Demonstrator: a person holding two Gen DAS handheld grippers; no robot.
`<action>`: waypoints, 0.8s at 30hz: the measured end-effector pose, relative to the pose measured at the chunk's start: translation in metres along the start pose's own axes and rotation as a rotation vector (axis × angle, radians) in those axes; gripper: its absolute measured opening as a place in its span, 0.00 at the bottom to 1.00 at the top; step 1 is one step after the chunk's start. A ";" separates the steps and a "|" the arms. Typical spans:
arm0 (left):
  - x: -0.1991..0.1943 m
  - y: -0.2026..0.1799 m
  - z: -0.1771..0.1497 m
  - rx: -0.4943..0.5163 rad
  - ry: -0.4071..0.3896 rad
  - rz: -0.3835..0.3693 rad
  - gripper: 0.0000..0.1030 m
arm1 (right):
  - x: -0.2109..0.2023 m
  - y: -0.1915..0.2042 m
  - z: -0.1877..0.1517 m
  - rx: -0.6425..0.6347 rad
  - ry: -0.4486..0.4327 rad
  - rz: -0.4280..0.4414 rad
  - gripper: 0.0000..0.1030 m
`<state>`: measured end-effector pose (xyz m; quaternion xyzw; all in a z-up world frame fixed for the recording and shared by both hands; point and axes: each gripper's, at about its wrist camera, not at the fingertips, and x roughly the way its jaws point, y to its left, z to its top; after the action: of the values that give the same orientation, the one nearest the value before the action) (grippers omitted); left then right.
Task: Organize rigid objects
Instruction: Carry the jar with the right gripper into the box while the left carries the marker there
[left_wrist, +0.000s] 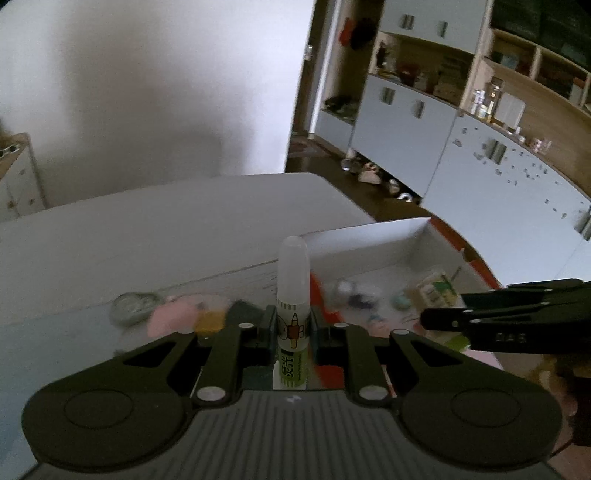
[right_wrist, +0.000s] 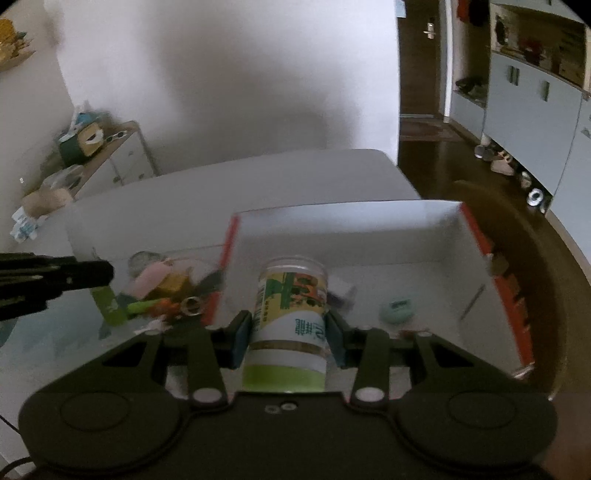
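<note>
1. Right now, in the left wrist view, the left gripper (left_wrist: 293, 328) is clamping a slim glue stick (left_wrist: 293, 295) between its pads, narrow as it goes; the stick is standing upright with its frosted cap on top.
2. Past it, a white box with orange edges (left_wrist: 373, 236) is sitting on the white table (left_wrist: 147, 229), holding a few small blurred items, among them a mint-green one (left_wrist: 400, 301).
3. Left of the box, a loose pile is lying on the table, with a pink piece (left_wrist: 171, 317) and a round greyish lid (left_wrist: 129, 306).
4. The right gripper (left_wrist: 443, 319) is reaching in from the right edge, above the box.
5. Next, in the right wrist view, the right gripper (right_wrist: 290, 332) is squeezing a clear-topped cylindrical jar with a green band (right_wrist: 290, 325), its jaws partly apart around it.
6. The jar is hanging over the box (right_wrist: 369, 221), near its left wall.
7. The left gripper (right_wrist: 92, 275) is poking in from the left, over the pile, with the glue stick (right_wrist: 109, 306) showing below it.
</note>
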<state>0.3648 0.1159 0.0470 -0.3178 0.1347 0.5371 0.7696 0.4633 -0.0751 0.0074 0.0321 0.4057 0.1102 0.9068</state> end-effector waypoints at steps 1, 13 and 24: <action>0.004 -0.007 0.004 0.005 0.003 -0.004 0.17 | 0.001 -0.006 0.001 0.004 0.000 -0.004 0.41; 0.061 -0.088 0.039 0.062 0.068 -0.035 0.16 | 0.026 -0.078 0.008 -0.014 0.043 -0.021 0.41; 0.129 -0.117 0.026 0.087 0.237 0.054 0.16 | 0.071 -0.101 0.025 -0.081 0.086 -0.057 0.41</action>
<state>0.5182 0.2025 0.0362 -0.3417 0.2566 0.5097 0.7467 0.5450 -0.1566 -0.0423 -0.0209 0.4402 0.1021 0.8918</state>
